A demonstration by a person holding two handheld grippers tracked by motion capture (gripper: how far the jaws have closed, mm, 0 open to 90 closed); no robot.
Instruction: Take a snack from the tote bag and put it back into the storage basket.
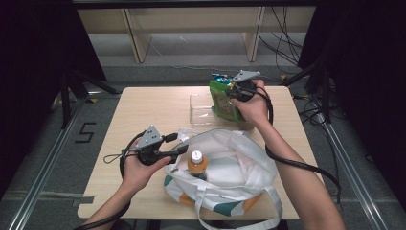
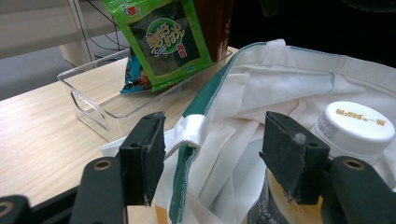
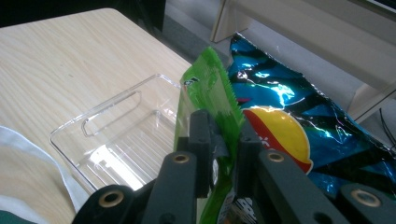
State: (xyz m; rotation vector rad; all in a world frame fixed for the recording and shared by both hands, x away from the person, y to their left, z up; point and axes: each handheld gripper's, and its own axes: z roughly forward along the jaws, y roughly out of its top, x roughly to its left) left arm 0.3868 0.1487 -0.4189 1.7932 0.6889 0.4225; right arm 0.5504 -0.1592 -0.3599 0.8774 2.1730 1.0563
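My right gripper [image 3: 219, 140] pinching the green foil snack packet [image 3: 210, 93]
Packet stands in the clear plastic tray [image 3: 116, 135] on the surface; left gripper [image 2: 210, 154] jaws open around the white cloth bag's rim [image 2: 191, 130]

Materials on the pale wood-grain table [image 1: 143, 105]

Glossy green snack packet [image 3: 208, 93], shiny blue foil bag [image 3: 299, 100] behind it; clear smooth plastic tray [image 3: 116, 140]; matt white cloth tote bag [image 2: 280, 88].

Free room: the table [image 1: 143, 103], bare across its far-left half and along the left edge. Obstacles, near centre to right: the white tote bag [image 1: 230, 167] with an upright bottle [image 1: 197, 163] in its mouth. Obstacles, far right: the clear tray [image 1: 201, 109], open at its left end, with the green snack packet [image 1: 224, 98] and blue packet [image 3: 299, 107] standing at its right end.
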